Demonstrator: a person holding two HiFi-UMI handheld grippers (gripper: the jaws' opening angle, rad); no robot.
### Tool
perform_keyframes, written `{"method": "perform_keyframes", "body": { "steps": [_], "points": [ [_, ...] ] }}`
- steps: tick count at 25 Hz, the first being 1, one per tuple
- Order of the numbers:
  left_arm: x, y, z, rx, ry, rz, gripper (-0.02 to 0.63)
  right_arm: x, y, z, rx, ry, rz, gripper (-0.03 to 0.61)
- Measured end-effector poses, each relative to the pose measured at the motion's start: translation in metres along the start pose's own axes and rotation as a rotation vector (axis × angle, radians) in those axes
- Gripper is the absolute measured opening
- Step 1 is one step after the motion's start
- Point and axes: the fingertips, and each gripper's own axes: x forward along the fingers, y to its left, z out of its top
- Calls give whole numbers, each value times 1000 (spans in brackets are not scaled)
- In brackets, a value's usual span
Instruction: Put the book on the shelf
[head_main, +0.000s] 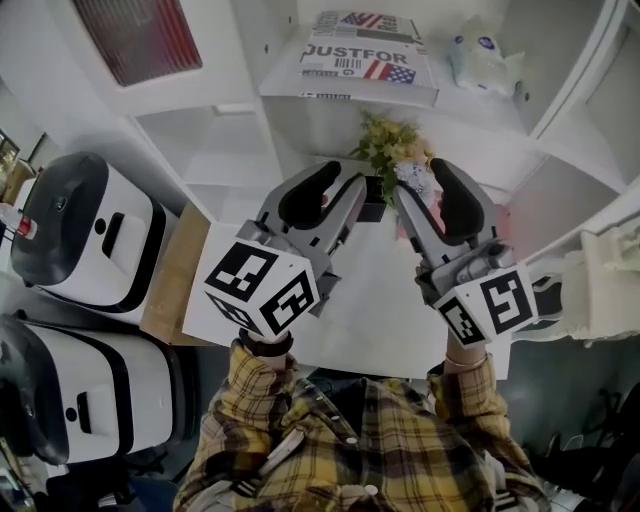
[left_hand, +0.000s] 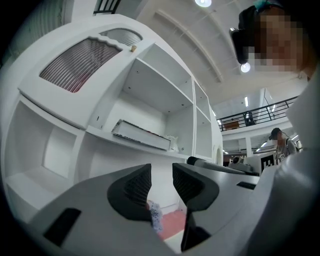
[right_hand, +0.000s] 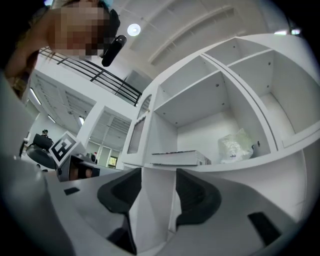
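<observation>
Already shelved, book (head_main: 365, 55) flat beside bag (head_main: 485, 60) — flowers (head_main: 393, 150) below, left claw (head_main: 333, 192) and right claw (head_main: 430, 203) released

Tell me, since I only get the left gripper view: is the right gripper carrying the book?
Observer: No. The right gripper has its jaws apart, with nothing between them.
Operator: So that slab up there is the book?
Observer: Yes. The head view shows the book lying flat, cover up, on the shelf.
Operator: And the speckled thing past my jaws?
Observer: A bunch of flowers, standing below that shelf.
</observation>
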Motion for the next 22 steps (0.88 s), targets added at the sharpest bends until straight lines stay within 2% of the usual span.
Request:
{"method": "perform_keyframes", "body": {
  "steps": [7,11,16,22],
  "points": [
    [-11,-17,-32,59,48,-9,115,-23,22,-26,50,51,17,195],
    [-13,-34,-55,81,86,-45,101,-38,30,-40,59,84,12,181],
    [-15,-48,-80,68,126,-89,89,-54,36,-59,75,118,14,158],
    [-16,-54,-95,46,131,-113,66,-65,36,-75,94,148,7,123]
  ]
}}
